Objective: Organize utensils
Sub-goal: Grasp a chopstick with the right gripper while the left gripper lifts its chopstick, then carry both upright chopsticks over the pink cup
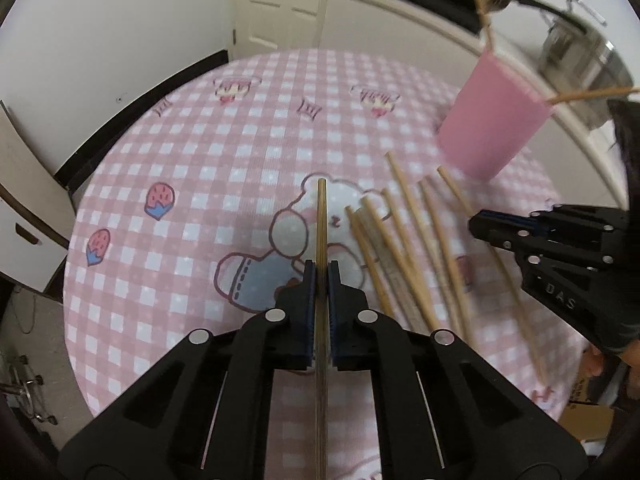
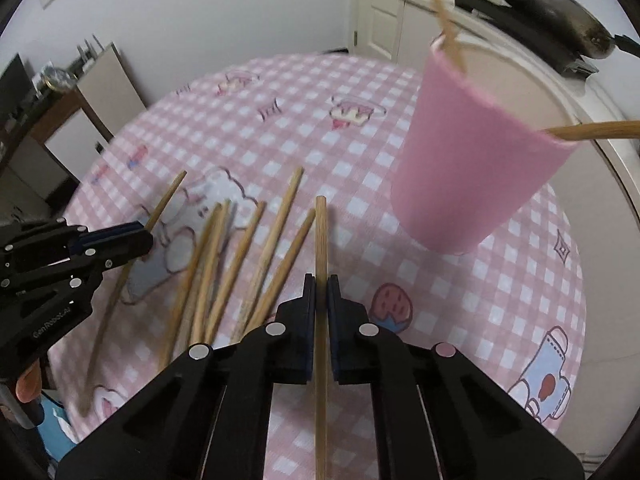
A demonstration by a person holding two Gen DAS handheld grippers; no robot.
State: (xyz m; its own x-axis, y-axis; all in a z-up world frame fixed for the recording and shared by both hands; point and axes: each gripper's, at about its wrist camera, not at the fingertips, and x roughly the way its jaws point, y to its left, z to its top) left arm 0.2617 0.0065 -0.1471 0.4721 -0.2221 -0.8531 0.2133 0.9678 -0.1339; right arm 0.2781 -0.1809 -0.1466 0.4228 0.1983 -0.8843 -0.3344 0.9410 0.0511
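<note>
In the left wrist view my left gripper (image 1: 321, 268) is shut on a wooden chopstick (image 1: 321, 216) that sticks out ahead over the pink checked tablecloth (image 1: 200, 140). Several loose chopsticks (image 1: 400, 248) lie just to its right. The pink cup (image 1: 492, 116) stands beyond them with two chopsticks in it. In the right wrist view my right gripper (image 2: 321, 280) is shut on another chopstick (image 2: 320, 232), with the pink cup (image 2: 476, 164) ahead on the right and the loose chopsticks (image 2: 240, 264) on the left. Each gripper appears in the other's view: right gripper (image 1: 476, 224), left gripper (image 2: 148, 236).
A white counter (image 1: 400, 12) runs behind the table and bears a steel pot (image 1: 580, 60) and a dark wok (image 2: 552, 4). A white door (image 1: 280, 0) stands at the back. The round table's edge drops off at the left (image 1: 80, 216), near a white cabinet (image 2: 100, 92).
</note>
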